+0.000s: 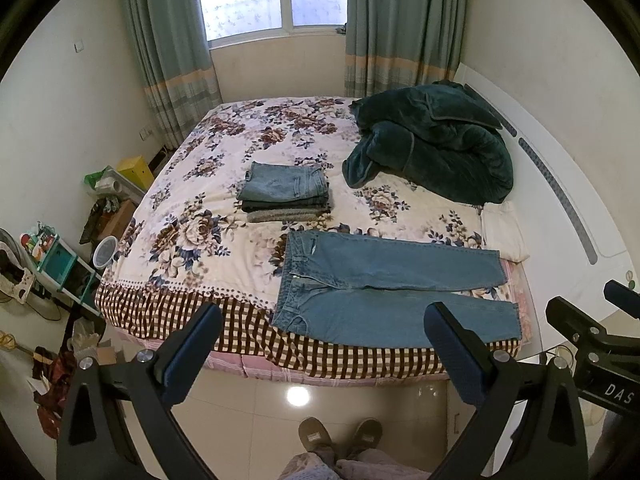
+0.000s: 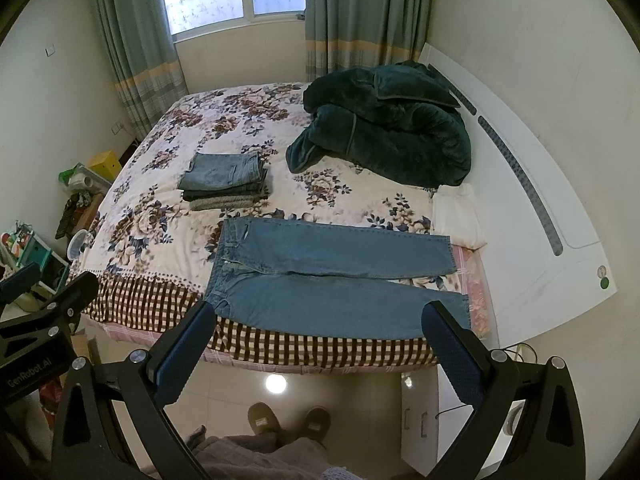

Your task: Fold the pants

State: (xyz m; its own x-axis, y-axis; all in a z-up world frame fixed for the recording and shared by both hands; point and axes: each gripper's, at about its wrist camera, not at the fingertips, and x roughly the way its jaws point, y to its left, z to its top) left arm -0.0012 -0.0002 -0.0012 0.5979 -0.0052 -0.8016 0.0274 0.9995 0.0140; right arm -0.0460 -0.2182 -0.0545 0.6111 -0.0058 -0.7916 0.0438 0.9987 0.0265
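Note:
A pair of blue jeans (image 1: pixel 384 288) lies flat and unfolded on the near edge of the bed, waistband to the left, both legs running right; it also shows in the right wrist view (image 2: pixel 332 276). My left gripper (image 1: pixel 324 332) is open and empty, held above the floor in front of the bed. My right gripper (image 2: pixel 320 332) is open and empty too, also short of the bed edge; it shows at the right of the left wrist view (image 1: pixel 580 320). A stack of folded pants (image 1: pixel 286 192) sits further back on the bed (image 2: pixel 226 182).
The bed has a floral cover (image 1: pixel 192 240) with a checked border. A dark green blanket (image 1: pixel 432 148) is heaped at the back right. A white headboard (image 2: pixel 532 216) runs along the right. Cluttered shelves and boxes (image 1: pixel 60 264) stand left of the bed. The person's slippered feet (image 1: pixel 340 436) stand on the tiled floor.

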